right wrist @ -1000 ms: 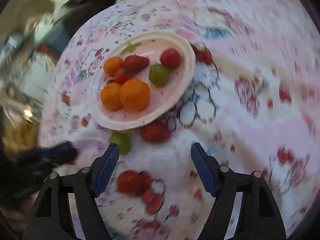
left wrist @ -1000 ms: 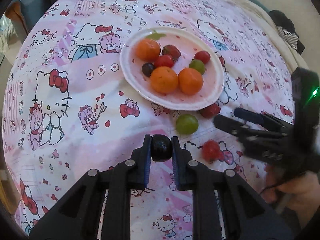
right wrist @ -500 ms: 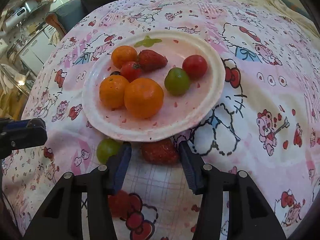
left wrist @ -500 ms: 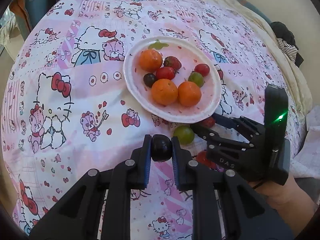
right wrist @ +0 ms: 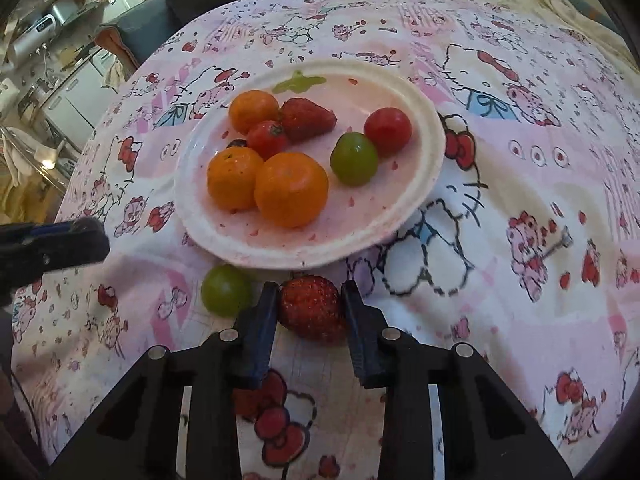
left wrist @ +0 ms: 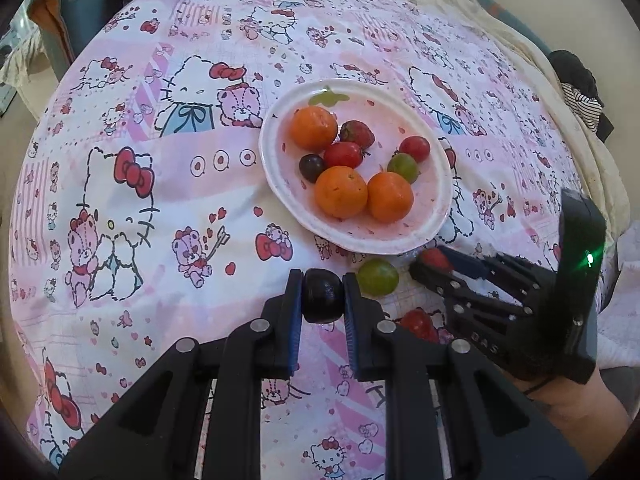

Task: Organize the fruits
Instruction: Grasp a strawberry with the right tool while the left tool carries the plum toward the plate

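Observation:
A white plate [left wrist: 442,184] [right wrist: 424,184] on the Hello Kitty cloth holds several fruits: oranges, tomatoes, a strawberry, a green grape, a dark grape. My left gripper [left wrist: 322,296] is shut on a dark grape [left wrist: 322,295], held above the cloth in front of the plate. My right gripper [right wrist: 309,304] [left wrist: 430,262] has its jaws closed against a strawberry [right wrist: 312,307] lying on the cloth just before the plate's rim. A green grape [right wrist: 225,290] [left wrist: 377,277] lies left of it. A red tomato [left wrist: 418,320] lies on the cloth near the right gripper.
The Hello Kitty tablecloth [left wrist: 120,200] covers the round table. A cream cloth [left wrist: 540,60] and dark clothes [left wrist: 580,92] lie at the far right. A chair [right wrist: 160,20] and kitchen clutter stand beyond the far left edge.
My right gripper has moved in to the plate's front rim and closed its jaws around the strawberry. My left gripper keeps holding the dark grape, raised slightly.

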Motion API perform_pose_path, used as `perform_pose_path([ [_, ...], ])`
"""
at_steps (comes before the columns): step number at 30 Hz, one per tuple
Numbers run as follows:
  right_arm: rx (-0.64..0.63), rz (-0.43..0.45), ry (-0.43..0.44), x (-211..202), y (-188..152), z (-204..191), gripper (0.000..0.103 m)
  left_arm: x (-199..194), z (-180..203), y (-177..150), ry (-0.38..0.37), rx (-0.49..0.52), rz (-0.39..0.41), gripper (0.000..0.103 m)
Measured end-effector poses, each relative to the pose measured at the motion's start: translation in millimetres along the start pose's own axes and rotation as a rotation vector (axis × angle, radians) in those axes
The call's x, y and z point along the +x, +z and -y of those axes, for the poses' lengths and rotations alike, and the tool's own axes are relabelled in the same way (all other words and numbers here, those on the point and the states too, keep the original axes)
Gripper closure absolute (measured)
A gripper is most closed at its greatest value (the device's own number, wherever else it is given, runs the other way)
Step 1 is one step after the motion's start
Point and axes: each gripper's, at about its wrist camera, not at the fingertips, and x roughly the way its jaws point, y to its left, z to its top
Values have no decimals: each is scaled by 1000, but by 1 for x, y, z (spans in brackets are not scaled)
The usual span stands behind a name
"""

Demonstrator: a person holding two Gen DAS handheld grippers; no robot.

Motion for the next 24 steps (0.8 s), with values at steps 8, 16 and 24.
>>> perform_pose_path([
  [8, 32, 2, 17, -20, -13, 0, 70, -8, -1, 0, 15, -6, 28, 88],
  [16, 82, 113, 58, -68, 5, 2, 70, -41, -10, 17, 48, -6, 158, 88],
  [24, 36, 184, 87, -97, 56, 11, 70, -55, 2, 66, 42, 91, 271, 87],
])
